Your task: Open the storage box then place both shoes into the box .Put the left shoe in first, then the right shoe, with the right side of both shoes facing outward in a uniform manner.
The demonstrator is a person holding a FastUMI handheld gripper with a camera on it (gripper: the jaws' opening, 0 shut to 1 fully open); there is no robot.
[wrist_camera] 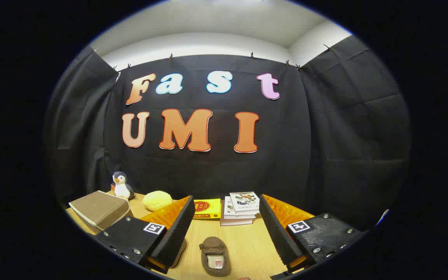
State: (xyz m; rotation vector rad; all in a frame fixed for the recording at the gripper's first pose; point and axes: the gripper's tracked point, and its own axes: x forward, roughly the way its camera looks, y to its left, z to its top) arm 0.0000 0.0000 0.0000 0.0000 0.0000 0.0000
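Observation:
My gripper (224, 229) hangs open above a wooden table (247, 241), its two black ribbed fingers (177, 229) spread wide with nothing held. A brown slipper-style shoe (215, 256) lies on the table between the fingers, toe pointing away from me. Part of a second brown shoe (180, 252) peeks out under the left finger, mostly hidden. To the left, past the left finger, lies a grey-brown storage box (99, 209) with its lid down, tilted.
A penguin plush (122, 186) and a yellow round cushion (157, 200) sit at the back left. A yellow book (207, 209) and a stack of books (241, 208) lie at the table's far edge, beyond the fingers.

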